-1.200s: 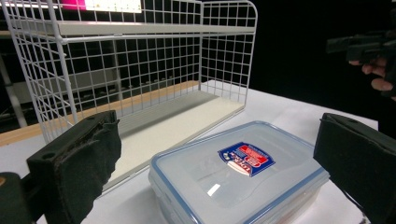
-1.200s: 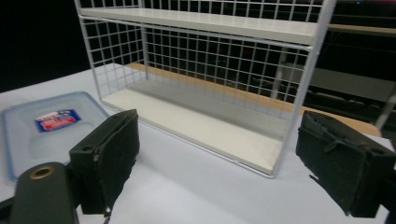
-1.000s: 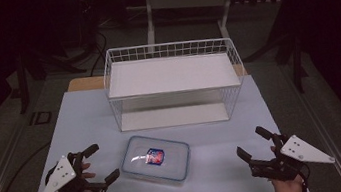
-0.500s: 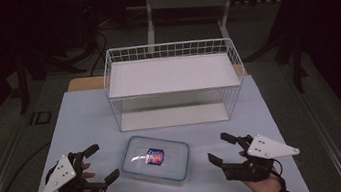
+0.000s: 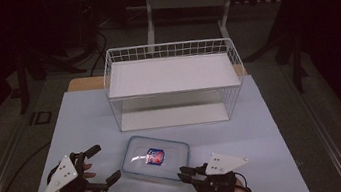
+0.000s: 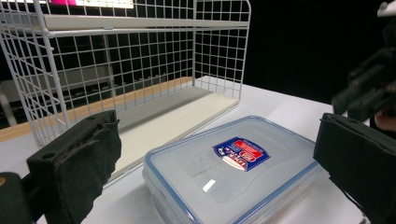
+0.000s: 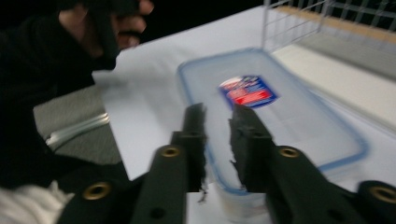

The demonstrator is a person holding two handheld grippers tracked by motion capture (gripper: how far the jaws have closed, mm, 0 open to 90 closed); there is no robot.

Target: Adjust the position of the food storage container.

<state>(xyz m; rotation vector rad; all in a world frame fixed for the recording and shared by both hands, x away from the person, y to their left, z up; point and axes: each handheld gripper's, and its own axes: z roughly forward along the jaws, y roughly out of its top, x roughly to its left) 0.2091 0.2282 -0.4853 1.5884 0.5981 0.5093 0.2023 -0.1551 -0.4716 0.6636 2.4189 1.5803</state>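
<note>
Open pale-blue tabletop (image 5: pixel 86 123) flanks the clear blue-rimmed plastic container (image 5: pixel 156 157) on both sides. The white wire rack (image 5: pixel 173 83) blocks passage behind it.

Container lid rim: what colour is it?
Blue, around the clear container lid; clearest in the left gripper view.

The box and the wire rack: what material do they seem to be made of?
The box looks like clear plastic with a glossy finish: the table shows through it, light glints on its lid, and a blue seal rims it. The rack seems to be thin metal wire with a white coating, judging by its fine welded grid; its shelves look like matte white board, though plastic or coated wood cannot be told apart.
</note>
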